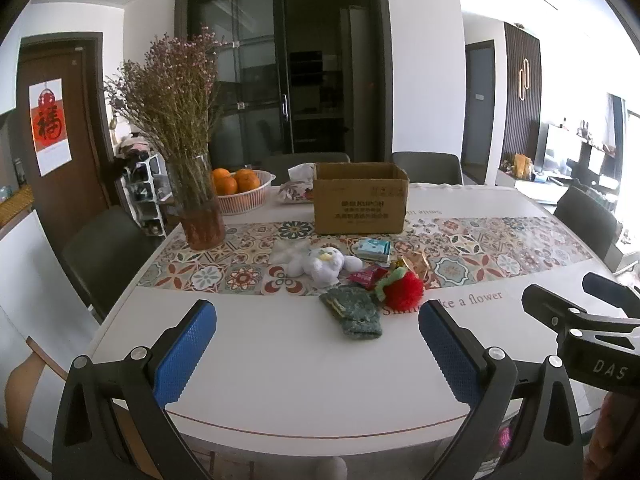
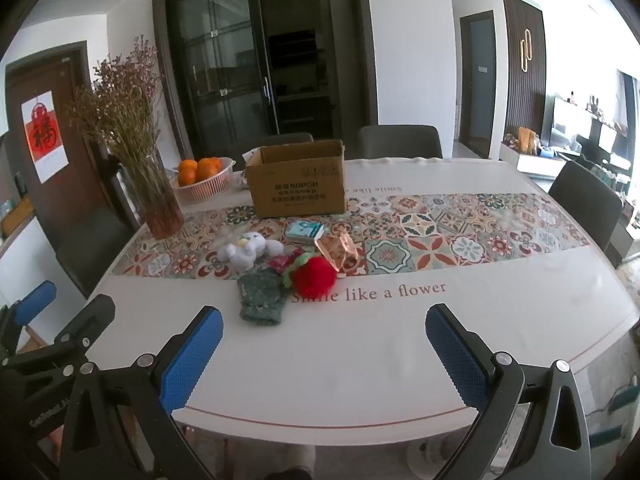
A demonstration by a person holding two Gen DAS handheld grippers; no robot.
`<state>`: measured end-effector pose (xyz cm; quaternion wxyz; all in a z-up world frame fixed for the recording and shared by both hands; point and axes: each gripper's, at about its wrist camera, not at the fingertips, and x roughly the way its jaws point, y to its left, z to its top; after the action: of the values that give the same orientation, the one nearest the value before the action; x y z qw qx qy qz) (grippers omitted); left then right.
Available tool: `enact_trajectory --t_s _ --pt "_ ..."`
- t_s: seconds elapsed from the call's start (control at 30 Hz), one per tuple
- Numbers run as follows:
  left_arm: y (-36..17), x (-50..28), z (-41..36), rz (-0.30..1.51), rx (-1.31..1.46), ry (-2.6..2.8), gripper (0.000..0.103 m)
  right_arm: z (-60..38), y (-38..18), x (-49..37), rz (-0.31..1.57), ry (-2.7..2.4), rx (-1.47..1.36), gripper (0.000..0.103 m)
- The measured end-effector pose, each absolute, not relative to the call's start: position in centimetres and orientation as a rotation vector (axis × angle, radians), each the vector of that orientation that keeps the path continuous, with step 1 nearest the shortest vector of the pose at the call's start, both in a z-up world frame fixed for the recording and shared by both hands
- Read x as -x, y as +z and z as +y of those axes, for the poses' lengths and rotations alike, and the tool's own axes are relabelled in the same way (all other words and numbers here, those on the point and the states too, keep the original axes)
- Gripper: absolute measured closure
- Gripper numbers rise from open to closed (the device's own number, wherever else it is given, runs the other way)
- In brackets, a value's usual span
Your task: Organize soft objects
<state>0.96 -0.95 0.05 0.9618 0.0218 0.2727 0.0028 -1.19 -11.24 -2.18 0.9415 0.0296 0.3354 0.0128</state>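
Note:
A white plush toy (image 1: 322, 265) (image 2: 246, 251), a red fuzzy ball with green leaves (image 1: 402, 290) (image 2: 313, 275) and a green knitted pouch (image 1: 354, 312) (image 2: 261, 296) lie together on the white table (image 1: 280, 360) (image 2: 360, 340). An open cardboard box (image 1: 360, 198) (image 2: 297, 178) stands behind them. My left gripper (image 1: 316, 340) is open and empty, held above the near table edge. My right gripper (image 2: 324, 344) is open and empty too, to the right of the left one.
A small teal packet (image 1: 374, 249) (image 2: 305, 231), a red wrapper (image 1: 366, 276) and a shiny copper bag (image 2: 340, 252) lie by the soft things. A vase of dried flowers (image 1: 196, 196) (image 2: 154, 196), a basket of oranges (image 1: 240, 192) (image 2: 204, 180) and chairs ring the table.

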Motion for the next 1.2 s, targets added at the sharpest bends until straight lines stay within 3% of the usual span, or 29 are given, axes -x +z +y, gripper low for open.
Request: enact_trajectory --t_s 1.2 --pt "0.06 -0.96 -1.57 0.551 -0.041 -0.009 0.000 -11.76 -2.14 0.84 0.674 0.035 -0.059 0.001"
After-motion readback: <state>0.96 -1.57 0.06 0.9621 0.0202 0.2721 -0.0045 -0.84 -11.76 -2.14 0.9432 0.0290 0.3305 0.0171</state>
